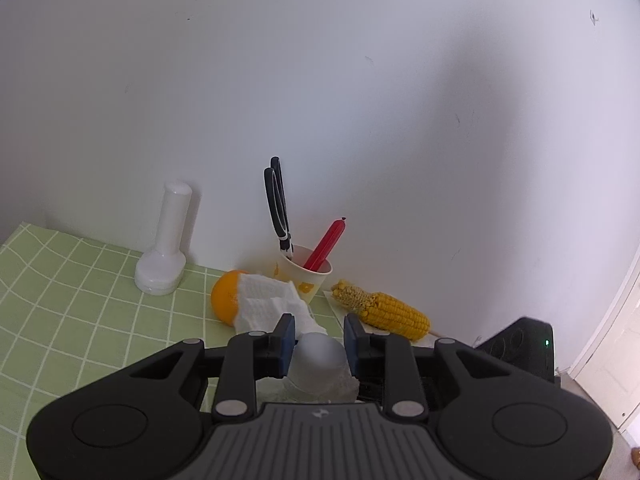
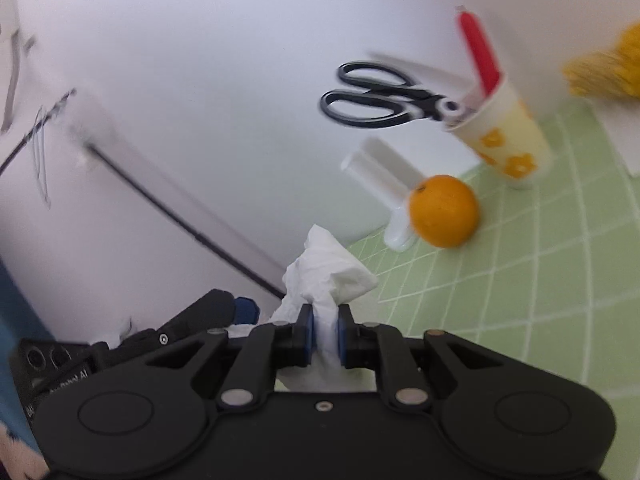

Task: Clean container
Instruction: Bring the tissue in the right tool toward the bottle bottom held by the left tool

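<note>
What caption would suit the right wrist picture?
Right claw pinching a crumpled white tissue above a green checked tablecloth, orange and cup of scissors beyond.

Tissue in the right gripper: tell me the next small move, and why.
Probably bring the tissue, pinched in the right gripper, across to the container clamped in the left gripper and wipe it: both are gripped, so wiping seems what is left.

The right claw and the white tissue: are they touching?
Touching. The right wrist view shows the right claw shut on the white tissue, both blue pads pressing its pinched middle.
</note>
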Motion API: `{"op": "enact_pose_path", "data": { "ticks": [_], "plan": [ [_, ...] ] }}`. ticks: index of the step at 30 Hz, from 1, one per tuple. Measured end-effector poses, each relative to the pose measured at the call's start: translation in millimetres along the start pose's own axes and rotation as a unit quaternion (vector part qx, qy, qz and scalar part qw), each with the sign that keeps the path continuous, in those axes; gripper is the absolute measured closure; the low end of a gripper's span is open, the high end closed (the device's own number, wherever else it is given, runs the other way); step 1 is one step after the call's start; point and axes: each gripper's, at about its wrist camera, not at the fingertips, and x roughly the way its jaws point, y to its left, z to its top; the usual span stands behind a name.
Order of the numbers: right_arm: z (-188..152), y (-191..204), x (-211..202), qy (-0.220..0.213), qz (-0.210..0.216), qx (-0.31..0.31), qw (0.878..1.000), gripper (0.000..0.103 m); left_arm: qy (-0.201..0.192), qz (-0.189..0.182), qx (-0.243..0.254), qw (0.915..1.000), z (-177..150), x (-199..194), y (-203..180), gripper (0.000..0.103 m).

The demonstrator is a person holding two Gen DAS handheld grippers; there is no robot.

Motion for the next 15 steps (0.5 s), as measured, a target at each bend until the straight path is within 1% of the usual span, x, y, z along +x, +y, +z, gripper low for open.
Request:
{"op": "enact_pose_path", "data": {
  "ticks": [2, 5, 6, 8, 9, 12, 14, 15],
  "plan": [
    [-1, -4, 7, 0.014, -0.024, -0.009, 1.000, 0.089, 0.002, 0.007, 0.015, 0.9999, 0, 1, -5, 0.074],
    [-13, -8, 15, 0.038, -0.084, -0.032, 0.995, 0.090, 0.004, 0.013, 0.008, 0.9999, 2, -2, -7, 0.074],
    [-17, -9, 15, 0.041, -0.095, -0.032, 0.994, 0.090, 0.004, 0.012, 0.006, 0.9999, 3, -4, -6, 0.074],
    [-21, -13, 11, 0.033, -0.093, -0.011, 0.995, 0.090, 0.004, 0.012, 0.007, 0.9999, 6, -2, -7, 0.074],
    [-21, -14, 7, 0.024, -0.083, 0.001, 0.996, 0.090, 0.005, 0.011, 0.007, 0.9999, 6, -1, -7, 0.074],
    [-17, -13, -2, -0.009, -0.028, 0.032, 0.999, 0.090, 0.004, 0.013, 0.008, 0.9999, 8, 4, -9, 0.074],
    [-13, -12, 0, -0.009, -0.020, 0.029, 0.999, 0.090, 0.003, 0.015, 0.010, 0.9998, 9, 8, -10, 0.073],
    [-14, -11, 3, -0.004, -0.029, 0.024, 0.999, 0.090, 0.003, 0.015, 0.009, 0.9998, 9, 8, -10, 0.074]
  ]
}}
